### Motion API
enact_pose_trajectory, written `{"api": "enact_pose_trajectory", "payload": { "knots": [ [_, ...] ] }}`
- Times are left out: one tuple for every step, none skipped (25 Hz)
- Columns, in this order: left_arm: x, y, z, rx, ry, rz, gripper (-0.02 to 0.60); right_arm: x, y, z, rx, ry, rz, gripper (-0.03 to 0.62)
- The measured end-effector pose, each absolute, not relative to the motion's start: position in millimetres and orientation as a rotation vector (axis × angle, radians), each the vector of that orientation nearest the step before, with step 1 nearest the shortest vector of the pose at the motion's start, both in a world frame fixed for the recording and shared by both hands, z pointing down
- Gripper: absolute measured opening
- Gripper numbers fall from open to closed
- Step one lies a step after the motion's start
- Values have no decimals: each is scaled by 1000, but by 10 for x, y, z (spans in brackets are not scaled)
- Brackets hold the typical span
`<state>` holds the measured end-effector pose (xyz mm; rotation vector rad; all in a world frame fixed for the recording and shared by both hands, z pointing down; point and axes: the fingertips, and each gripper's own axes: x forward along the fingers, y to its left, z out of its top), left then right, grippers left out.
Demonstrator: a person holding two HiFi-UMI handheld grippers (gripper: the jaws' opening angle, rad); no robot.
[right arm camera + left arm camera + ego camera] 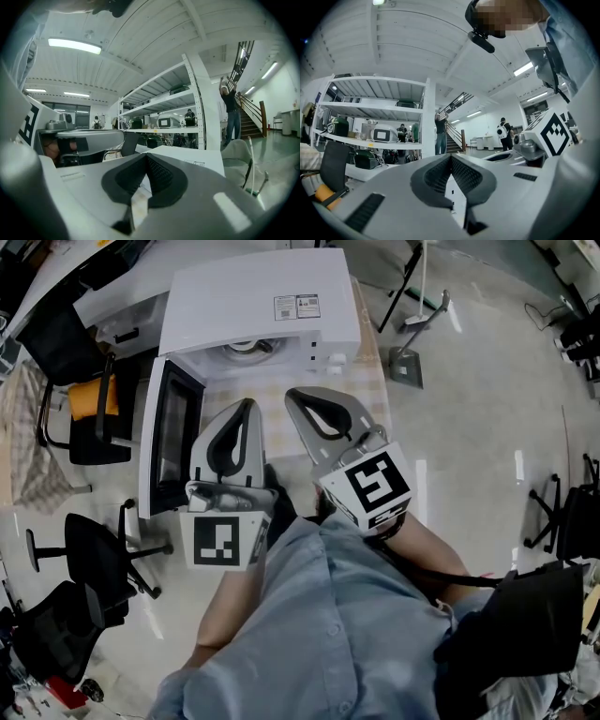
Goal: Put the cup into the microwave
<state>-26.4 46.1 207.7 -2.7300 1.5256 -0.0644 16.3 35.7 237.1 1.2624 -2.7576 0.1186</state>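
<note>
A white microwave [258,306] stands on a small table [373,381], its door [173,432] swung open to the left. Inside the opening lies a round pale thing [251,347]; I cannot tell whether it is the cup. My left gripper [246,405] and right gripper [294,394] hover side by side just in front of the opening, both pointing at it. In the left gripper view the left gripper [451,156] is shut with nothing between its pads. The right gripper [146,155] is also shut and empty, with the microwave [187,159] just beyond it.
Black office chairs [89,554] stand on the floor to the left, one with an orange cushion [94,399]. A stand's base [408,364] sits right of the table. Shelving [377,117] and several people by a staircase [452,133] show far off.
</note>
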Motion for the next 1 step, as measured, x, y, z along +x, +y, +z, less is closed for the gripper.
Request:
{"api": "enact_pose_trajectory", "payload": {
  "knots": [
    [-269, 465, 2113, -2733, 1528, -92, 5, 169, 352, 2371, 1265, -2756, 120, 2]
  ]
}}
